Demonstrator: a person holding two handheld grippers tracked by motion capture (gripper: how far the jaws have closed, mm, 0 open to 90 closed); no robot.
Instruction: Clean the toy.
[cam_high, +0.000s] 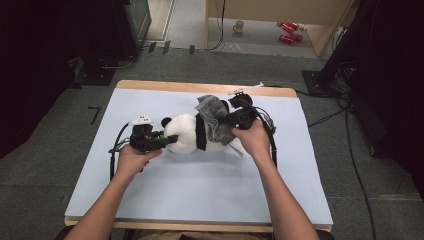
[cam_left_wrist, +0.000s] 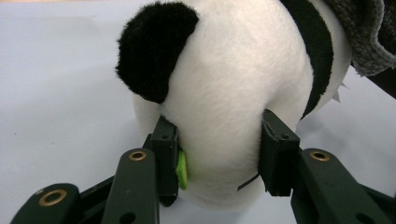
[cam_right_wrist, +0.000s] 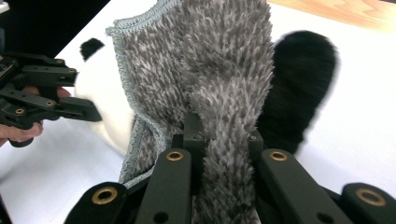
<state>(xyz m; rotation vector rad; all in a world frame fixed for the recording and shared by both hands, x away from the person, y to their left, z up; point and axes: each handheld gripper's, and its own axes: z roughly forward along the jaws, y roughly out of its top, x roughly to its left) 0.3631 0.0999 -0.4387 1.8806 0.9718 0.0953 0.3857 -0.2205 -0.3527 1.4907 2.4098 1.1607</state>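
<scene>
Blue desk (cam_high: 200, 185): panda (cam_high: 187, 134) lies lengthwise left-right, left claw (cam_high: 162, 140) clamped on its left end, right claw (cam_high: 226, 120) pinching grey cloth (cam_high: 212, 117) draped over its right end.

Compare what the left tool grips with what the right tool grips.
The left tool clamps the panda toy's round white head, jaws held well apart; the right tool pinches the grey cloth, jaws nearly together. The panda is plump, white and black, lying on the table; the cloth is thin, shaggy, draped over the panda's body. Both are soft and fuzzy.
</scene>
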